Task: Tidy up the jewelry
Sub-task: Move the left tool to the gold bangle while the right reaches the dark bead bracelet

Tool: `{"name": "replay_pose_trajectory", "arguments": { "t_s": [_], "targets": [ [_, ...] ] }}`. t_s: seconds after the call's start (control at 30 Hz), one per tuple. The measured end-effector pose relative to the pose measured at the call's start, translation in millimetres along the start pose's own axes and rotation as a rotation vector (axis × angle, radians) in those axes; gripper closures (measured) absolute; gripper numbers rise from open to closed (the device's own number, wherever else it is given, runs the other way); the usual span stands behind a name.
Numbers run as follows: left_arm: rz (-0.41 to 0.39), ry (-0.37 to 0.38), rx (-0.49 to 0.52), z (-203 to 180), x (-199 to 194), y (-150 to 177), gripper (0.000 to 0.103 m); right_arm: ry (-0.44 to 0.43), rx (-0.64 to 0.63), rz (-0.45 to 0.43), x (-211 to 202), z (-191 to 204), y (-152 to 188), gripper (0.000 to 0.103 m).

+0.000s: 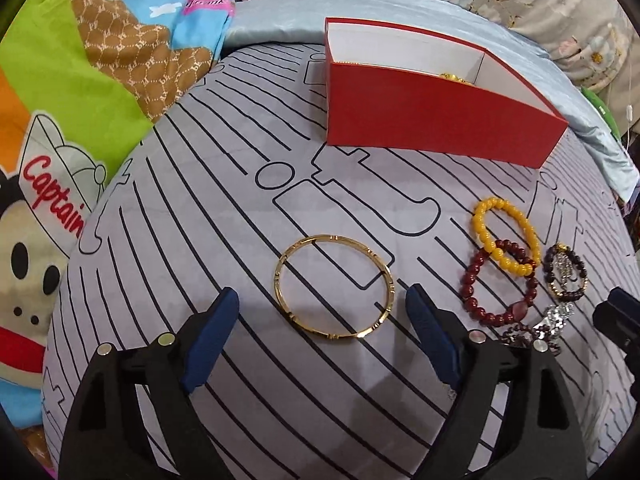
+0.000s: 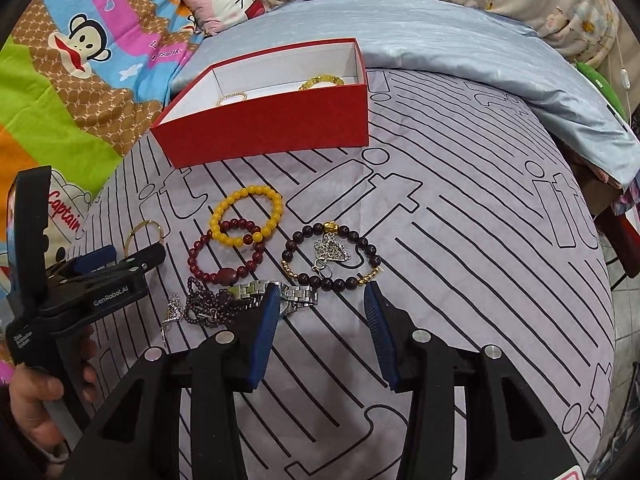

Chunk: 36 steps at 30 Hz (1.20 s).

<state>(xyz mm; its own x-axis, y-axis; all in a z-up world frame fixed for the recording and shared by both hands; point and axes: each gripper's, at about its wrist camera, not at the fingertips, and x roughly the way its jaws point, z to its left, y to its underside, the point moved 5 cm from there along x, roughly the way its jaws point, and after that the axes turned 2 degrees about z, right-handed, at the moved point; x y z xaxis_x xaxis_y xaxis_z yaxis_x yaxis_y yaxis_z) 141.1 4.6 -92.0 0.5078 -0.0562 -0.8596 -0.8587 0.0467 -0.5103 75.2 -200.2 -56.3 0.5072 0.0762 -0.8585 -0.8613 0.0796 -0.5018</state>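
A gold bangle (image 1: 334,288) lies flat on the grey striped cloth, just ahead of and between the tips of my open, empty left gripper (image 1: 322,306). The red box (image 1: 432,120) stands behind it with jewelry inside (image 2: 322,80). My right gripper (image 2: 320,300) is open and empty, just short of a dark bead bracelet with a silver pendant (image 2: 332,254). Left of that lie a yellow bead bracelet (image 2: 246,216), a red bead bracelet (image 2: 228,256), a silver watch (image 2: 276,294) and a dark bead strand (image 2: 208,306).
The cloth (image 2: 460,240) covers a bed-like surface. A pale blue satin pillow (image 2: 460,40) lies behind the box. A colourful cartoon blanket (image 1: 80,120) lies to the left. The left gripper and the hand holding it show at the right wrist view's left edge (image 2: 80,280).
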Motion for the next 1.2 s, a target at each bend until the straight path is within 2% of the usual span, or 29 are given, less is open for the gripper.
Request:
{"name": "replay_pose_trajectory", "arguments": {
  "t_s": [0.13, 0.37, 0.73, 1.2],
  "targets": [
    [-0.014, -0.017, 0.018, -1.3, 2.5, -1.9, 0.022, 0.0, 0.003, 0.005, 2.7, -0.5, -0.2, 0.06],
    [-0.024, -0.001, 0.041, -7.0, -1.6, -2.0, 0.044, -0.002, 0.008, 0.011, 6.1, -2.2, 0.6, 0.06],
    [0.009, 0.061, -0.011, -3.6, -10.4, 0.9, 0.045, 0.003, 0.028, 0.011, 6.5, -12.5, 0.4, 0.06],
    [0.011, 0.053, -0.022, 5.2, -24.2, 7.4, 0.045, -0.007, 0.037, 0.02, 6.9, -16.1, 5.6, 0.06]
  ]
}}
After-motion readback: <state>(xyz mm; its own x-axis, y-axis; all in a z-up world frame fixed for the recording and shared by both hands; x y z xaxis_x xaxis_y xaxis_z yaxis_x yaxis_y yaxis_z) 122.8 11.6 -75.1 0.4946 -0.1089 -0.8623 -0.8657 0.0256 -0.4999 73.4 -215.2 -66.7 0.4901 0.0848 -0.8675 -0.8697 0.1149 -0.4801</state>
